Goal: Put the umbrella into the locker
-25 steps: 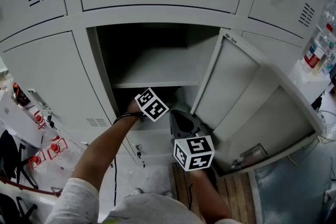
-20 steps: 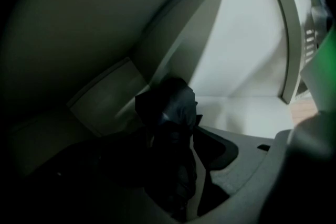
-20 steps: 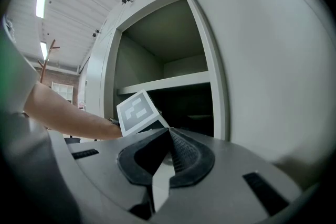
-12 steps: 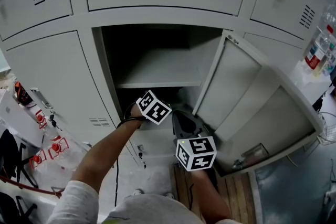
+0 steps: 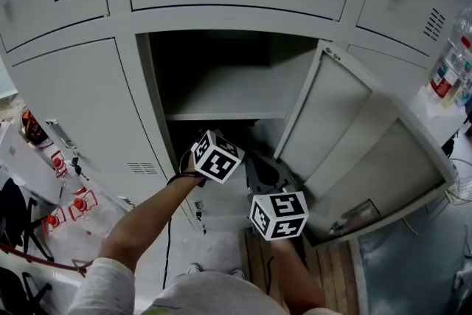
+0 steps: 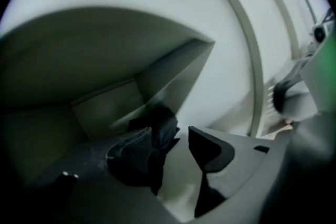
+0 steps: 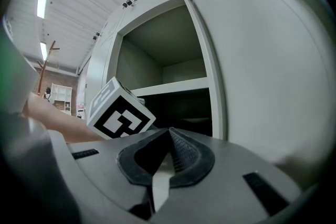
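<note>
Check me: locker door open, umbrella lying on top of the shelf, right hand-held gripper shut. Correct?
Not on top. The umbrella lies under the shelf; the left gripper view shows it there. Locker door open and right hand-held gripper shut, as stated.

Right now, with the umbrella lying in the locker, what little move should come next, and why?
Probably draw the left gripper back out of the locker. The umbrella lies under the shelf just beyond its tips, and its closing jaws have nothing between them. The door stands open, waiting to be shut.
</note>
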{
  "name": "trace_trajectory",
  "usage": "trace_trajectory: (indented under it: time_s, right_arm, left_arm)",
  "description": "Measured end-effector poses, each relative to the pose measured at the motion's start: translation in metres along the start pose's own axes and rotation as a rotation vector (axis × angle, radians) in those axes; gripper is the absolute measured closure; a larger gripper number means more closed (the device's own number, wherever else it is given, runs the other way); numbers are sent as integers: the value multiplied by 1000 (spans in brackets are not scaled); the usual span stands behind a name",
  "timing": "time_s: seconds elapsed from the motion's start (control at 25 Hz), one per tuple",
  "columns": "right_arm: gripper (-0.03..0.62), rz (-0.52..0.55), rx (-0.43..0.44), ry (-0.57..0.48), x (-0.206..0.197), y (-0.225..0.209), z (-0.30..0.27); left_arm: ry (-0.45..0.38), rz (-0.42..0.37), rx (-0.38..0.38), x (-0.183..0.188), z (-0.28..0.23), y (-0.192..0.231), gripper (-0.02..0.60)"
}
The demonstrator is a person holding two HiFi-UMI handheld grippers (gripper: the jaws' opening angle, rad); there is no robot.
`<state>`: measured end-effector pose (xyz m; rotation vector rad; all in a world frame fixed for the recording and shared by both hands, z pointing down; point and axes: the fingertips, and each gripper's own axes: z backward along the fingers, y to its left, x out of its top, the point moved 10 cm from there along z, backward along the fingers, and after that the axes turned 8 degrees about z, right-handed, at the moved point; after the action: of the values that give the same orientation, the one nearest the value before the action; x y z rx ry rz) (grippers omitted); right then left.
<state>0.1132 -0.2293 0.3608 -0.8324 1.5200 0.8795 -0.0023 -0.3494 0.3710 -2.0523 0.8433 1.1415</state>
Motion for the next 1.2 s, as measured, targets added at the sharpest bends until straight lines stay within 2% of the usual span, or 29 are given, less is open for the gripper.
trace_trajectory:
  time_s: [0.32, 0.48, 0.64, 0.8, 1.2]
  right_arm:
    - [591, -3, -5, -13, 4, -1, 2]
    - [591, 4, -6, -20, 7, -2, 3]
    - [591, 23, -3, -29, 9, 0, 4]
    - [591, 33, 13, -37, 11, 4, 4]
    - [591, 41, 25, -55, 11, 11, 5]
  left_arm:
    - [-108, 120, -38, 1, 25, -6, 391]
    - [-171, 214, -34, -1, 46, -5, 445]
    - [-231, 275, -43, -6, 62, -6, 449]
    - [-277, 317, -51, -12, 79, -8, 453]
    - [-334, 408, -63, -41, 109, -12, 534]
